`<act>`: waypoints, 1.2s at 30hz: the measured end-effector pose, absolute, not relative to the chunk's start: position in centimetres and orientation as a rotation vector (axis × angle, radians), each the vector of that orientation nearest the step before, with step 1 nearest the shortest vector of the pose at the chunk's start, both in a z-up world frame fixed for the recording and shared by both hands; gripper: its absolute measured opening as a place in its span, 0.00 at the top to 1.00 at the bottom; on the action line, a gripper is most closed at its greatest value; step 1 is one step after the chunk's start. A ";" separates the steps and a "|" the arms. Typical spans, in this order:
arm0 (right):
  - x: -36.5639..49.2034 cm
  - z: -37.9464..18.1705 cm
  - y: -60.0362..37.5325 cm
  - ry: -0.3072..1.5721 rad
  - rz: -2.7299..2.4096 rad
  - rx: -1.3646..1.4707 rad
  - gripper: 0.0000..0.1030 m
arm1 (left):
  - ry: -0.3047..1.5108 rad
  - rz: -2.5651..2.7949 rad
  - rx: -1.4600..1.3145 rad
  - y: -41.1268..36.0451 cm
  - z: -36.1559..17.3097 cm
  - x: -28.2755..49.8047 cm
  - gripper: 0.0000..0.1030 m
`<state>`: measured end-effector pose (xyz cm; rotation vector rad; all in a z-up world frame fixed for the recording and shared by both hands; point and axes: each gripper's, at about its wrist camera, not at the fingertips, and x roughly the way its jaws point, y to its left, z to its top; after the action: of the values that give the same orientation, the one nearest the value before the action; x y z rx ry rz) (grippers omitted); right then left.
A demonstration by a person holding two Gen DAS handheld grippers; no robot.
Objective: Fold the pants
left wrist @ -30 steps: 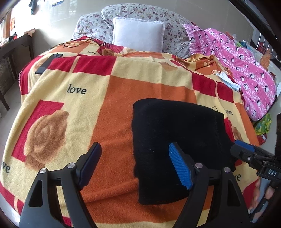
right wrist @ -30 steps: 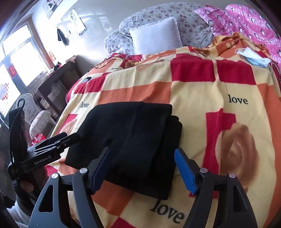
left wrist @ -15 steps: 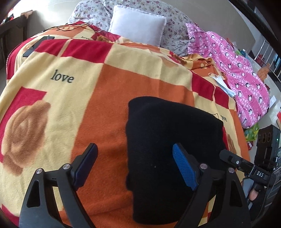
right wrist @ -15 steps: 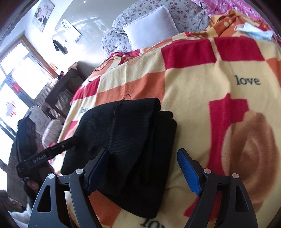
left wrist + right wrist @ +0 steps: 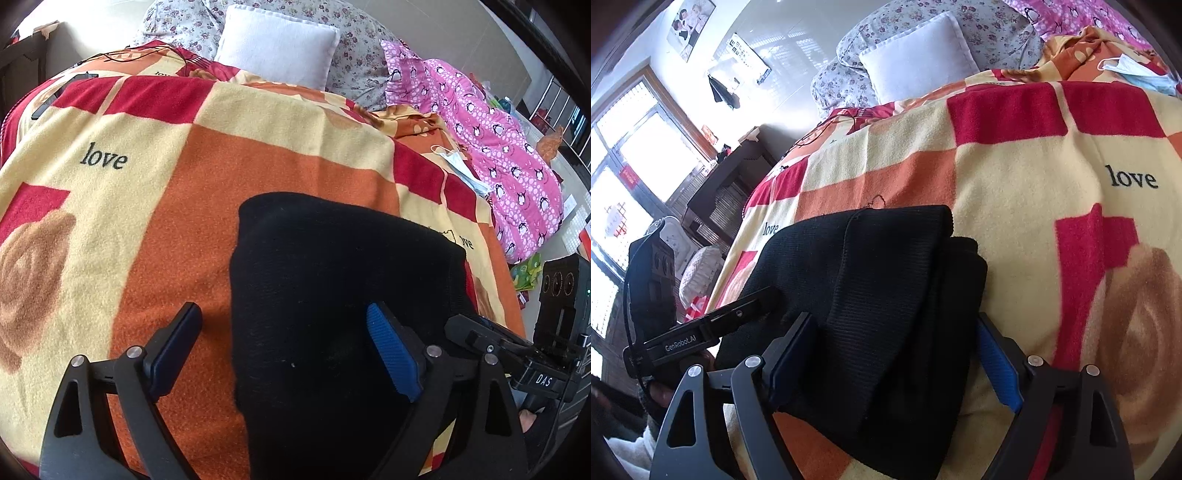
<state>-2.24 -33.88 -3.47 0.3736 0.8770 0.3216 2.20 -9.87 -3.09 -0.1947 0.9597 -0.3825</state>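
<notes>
The black pants [image 5: 332, 295] lie folded into a thick rectangle on the orange, red and cream blanket [image 5: 129, 192]. In the right wrist view the pants [image 5: 879, 295] show stacked layers with a folded edge on the right. My left gripper [image 5: 284, 343] is open, low over the near left edge of the pants, one finger over the blanket and one over the cloth. My right gripper [image 5: 894, 354] is open and straddles the near end of the pants. Each gripper shows in the other's view, the right gripper [image 5: 517, 354] at the pants' right side and the left gripper [image 5: 701, 332] at their left side.
A white pillow [image 5: 277, 44] and floral pillows lie at the head of the bed. A pink penguin-print cloth [image 5: 498, 147] and a face mask [image 5: 461, 166] lie on the right. A dark side table [image 5: 731, 177] and windows stand left of the bed.
Both grippers have moved forward and lower toward the folded pants, which now fill more of each view. The pants have not moved. Both grippers stay open.
</notes>
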 end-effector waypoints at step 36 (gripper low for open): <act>4.8 2.6 -32.4 0.734 0.296 0.214 0.44 | 0.891 -0.305 -0.113 -10.0 -0.8 9.0 0.30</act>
<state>4.76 -32.39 2.57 0.2144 0.7337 0.2956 8.97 -10.04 -0.77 -0.1133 0.8908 -0.3048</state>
